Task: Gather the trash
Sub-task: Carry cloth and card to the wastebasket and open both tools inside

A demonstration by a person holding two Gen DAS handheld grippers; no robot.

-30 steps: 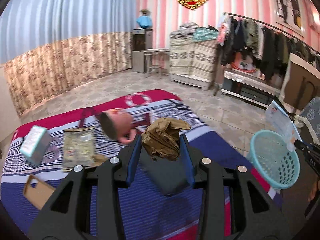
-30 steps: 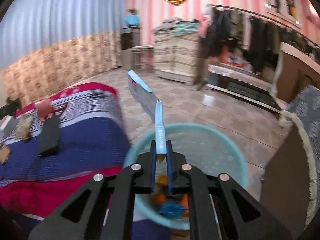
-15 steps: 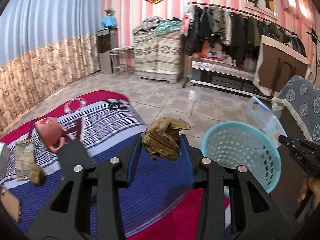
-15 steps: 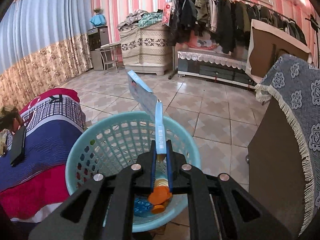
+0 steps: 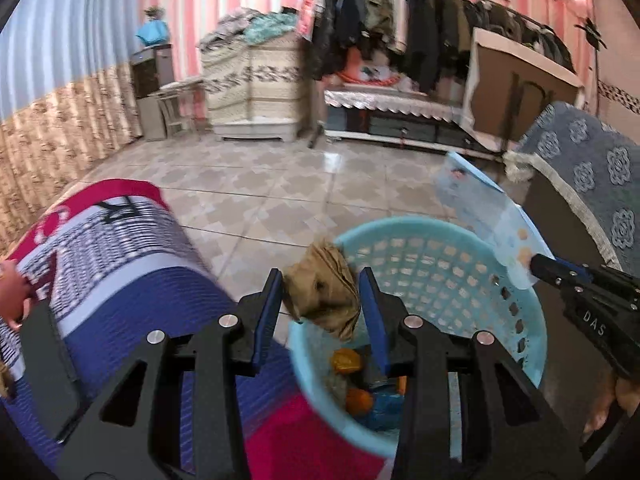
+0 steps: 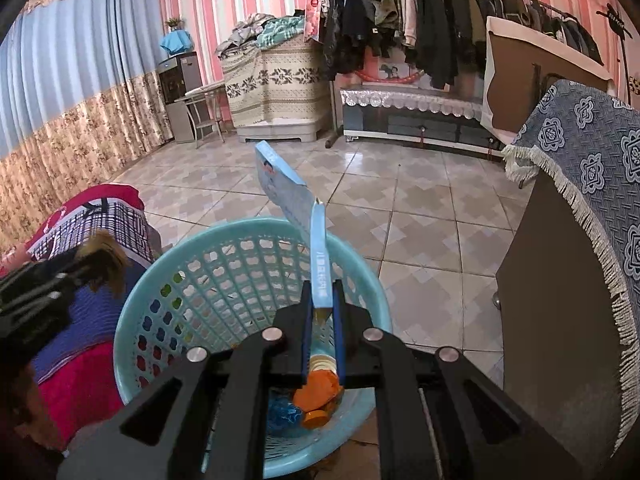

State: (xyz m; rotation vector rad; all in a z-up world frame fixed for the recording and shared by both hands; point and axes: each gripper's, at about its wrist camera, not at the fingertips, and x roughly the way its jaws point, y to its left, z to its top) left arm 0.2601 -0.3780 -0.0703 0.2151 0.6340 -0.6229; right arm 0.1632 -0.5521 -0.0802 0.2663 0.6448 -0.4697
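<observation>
My left gripper (image 5: 321,294) is shut on a crumpled brown paper wad (image 5: 322,292) and holds it over the near rim of a light blue plastic basket (image 5: 516,276). My right gripper (image 6: 322,306) is shut on a flattened light blue carton (image 6: 294,196) and holds it above the same basket (image 6: 140,300). The carton also shows in the left wrist view (image 5: 480,208). Orange and blue trash (image 6: 316,396) lies in the basket's bottom. The left gripper with the wad shows at the left in the right wrist view (image 6: 96,264).
A low table with a red, white and blue striped cloth (image 5: 132,264) stands left of the basket. A dark cabinet under a blue patterned cover (image 6: 568,208) stands right of it. Tiled floor (image 6: 420,208) lies beyond, with a clothes rack (image 6: 420,20) at the wall.
My left gripper has swung right from over the table to the basket's rim, carrying the paper wad. My right gripper has kept the carton over the basket, which now looks nearer.
</observation>
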